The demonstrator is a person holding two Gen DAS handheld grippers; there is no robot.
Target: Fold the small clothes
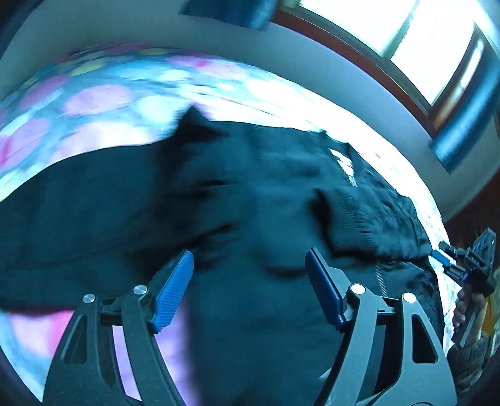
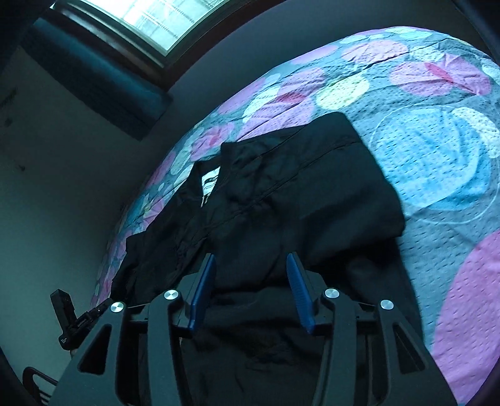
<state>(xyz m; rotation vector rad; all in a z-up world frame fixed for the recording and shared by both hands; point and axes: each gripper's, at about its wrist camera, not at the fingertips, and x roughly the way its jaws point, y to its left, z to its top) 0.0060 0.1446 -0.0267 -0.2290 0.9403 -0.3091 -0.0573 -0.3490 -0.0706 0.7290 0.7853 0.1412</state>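
One black jacket lengthwise on bedspread, collar far, both tools spread

This is a bedroom in a home. A bed with flowered cover fills it; a window stands at 11 o'clock.

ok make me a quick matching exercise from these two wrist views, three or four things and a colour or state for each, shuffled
Things:
1. jacket
2. bedspread
3. neck label
4. left gripper

Colours or states:
a. white
b. jaws apart, nothing between the pads
c. black, lying partly folded
d. pink, blue and yellow circles

Pairs: 1-c, 2-d, 3-a, 4-b
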